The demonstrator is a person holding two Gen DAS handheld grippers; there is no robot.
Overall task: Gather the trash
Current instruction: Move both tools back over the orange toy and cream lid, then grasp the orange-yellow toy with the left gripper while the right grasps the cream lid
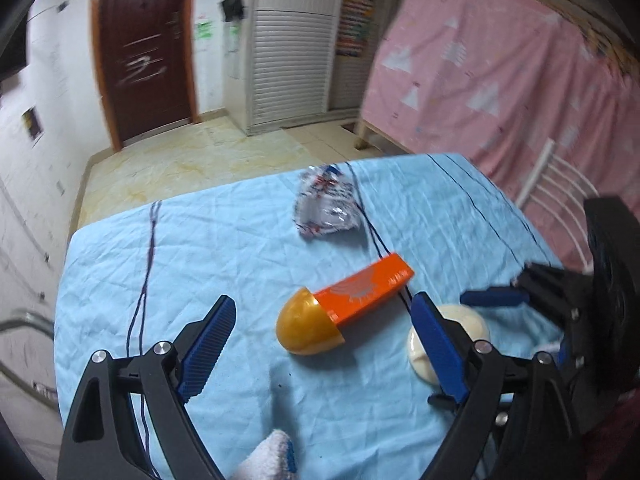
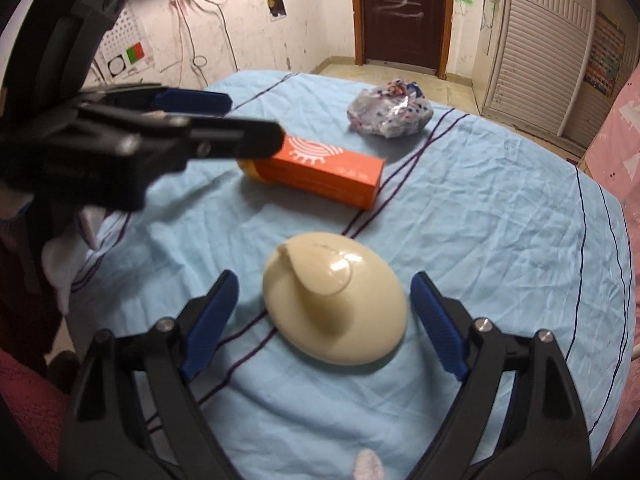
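Note:
On a table with a light blue cloth point(image 1: 224, 264) lie an orange box point(image 1: 366, 292) with a gold half-egg shell point(image 1: 308, 326) at its near end, a cream egg-shaped shell point(image 2: 334, 298) and a crumpled silvery wrapper point(image 1: 326, 206). My left gripper point(image 1: 324, 328) is open, its fingers either side of the gold shell and box end, slightly above. My right gripper point(image 2: 324, 312) is open around the cream shell, not touching it. The box point(image 2: 324, 176) and wrapper point(image 2: 390, 112) lie beyond. The left gripper point(image 2: 200, 120) shows at upper left in the right wrist view.
A pink curtain point(image 1: 500, 72) hangs to the right of the table and a white chair back point(image 1: 560, 188) stands by it. A brown door point(image 1: 144, 44) and a white louvred cabinet point(image 1: 292, 52) stand across the tiled floor point(image 1: 192, 164).

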